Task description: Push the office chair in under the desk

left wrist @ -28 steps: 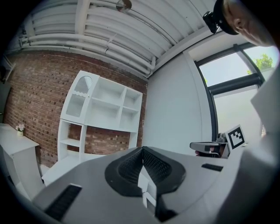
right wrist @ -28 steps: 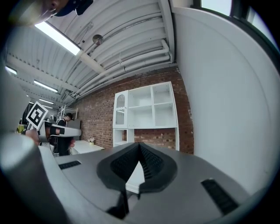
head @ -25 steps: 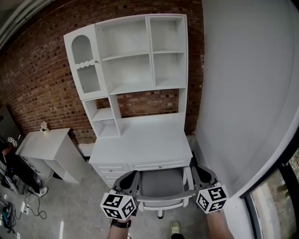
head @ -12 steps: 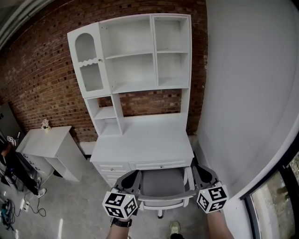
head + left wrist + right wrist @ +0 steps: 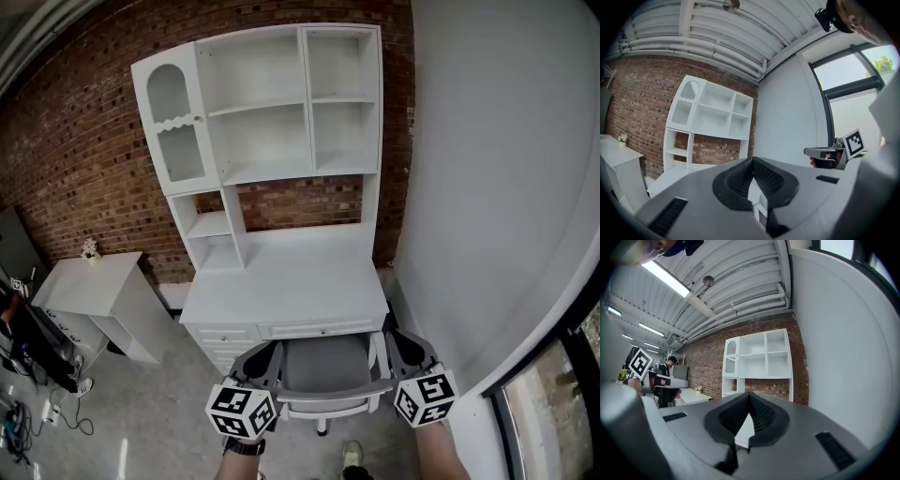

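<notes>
With both sets of jaws shut on nothing, my left gripper [image 5: 265, 354] and right gripper [image 5: 394, 343] are just blunt pushers, level, flanking the chair [image 5: 324, 367] back. Seat's partly under the tabletop [image 5: 281, 291]. It probably rolls light but swivels, so I'd press both ends of the stiff backrest evenly.

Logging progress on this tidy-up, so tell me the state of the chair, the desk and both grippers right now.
Grey office chair: seat front at the desk's edge, backrest out in the room.
White desk with shelf unit: drawers shut.
Left gripper: shut, nothing between the jaws, at the chair's left side.
Right gripper: shut, nothing between the jaws, at the chair's right side.
</notes>
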`<state>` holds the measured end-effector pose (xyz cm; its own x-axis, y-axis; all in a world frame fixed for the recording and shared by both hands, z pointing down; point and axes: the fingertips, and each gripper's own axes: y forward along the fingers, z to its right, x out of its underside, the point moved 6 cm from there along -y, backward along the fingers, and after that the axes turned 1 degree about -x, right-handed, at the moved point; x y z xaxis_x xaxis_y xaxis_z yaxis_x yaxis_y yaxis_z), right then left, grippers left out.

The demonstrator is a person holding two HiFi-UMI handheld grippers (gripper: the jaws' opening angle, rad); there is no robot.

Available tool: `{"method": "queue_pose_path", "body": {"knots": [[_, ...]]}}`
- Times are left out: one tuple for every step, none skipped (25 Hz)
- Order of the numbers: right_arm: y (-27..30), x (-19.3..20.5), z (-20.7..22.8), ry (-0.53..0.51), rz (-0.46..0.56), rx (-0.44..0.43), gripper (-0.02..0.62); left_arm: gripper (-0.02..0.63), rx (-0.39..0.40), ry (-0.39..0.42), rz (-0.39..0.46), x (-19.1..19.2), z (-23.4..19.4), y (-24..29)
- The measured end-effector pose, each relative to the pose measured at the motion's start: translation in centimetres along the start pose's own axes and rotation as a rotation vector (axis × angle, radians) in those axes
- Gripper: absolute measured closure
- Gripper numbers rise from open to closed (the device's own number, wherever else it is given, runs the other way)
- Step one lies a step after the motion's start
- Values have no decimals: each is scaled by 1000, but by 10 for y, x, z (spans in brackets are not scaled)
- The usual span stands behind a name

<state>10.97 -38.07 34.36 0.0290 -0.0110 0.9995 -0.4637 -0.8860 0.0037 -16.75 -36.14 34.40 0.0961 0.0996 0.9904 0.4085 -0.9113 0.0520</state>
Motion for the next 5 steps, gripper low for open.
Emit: {"method": "queue_pose_path", "body": {"knots": [[0, 0, -1, 1, 1, 0, 592, 600, 1, 3, -1, 1, 0, 0], [-1, 1, -1, 3, 2, 0, 592, 600, 1, 6, -3, 2, 0, 0], [-1, 2, -1, 6, 5, 0, 592, 600, 1, 6, -5, 3, 1, 0], [-2, 2, -1, 9, 7, -1, 592, 600, 1, 7, -6, 4, 1, 0], [-2, 3, -2, 12, 10, -2, 592, 600, 0, 6, -8, 5, 1, 1]]}}
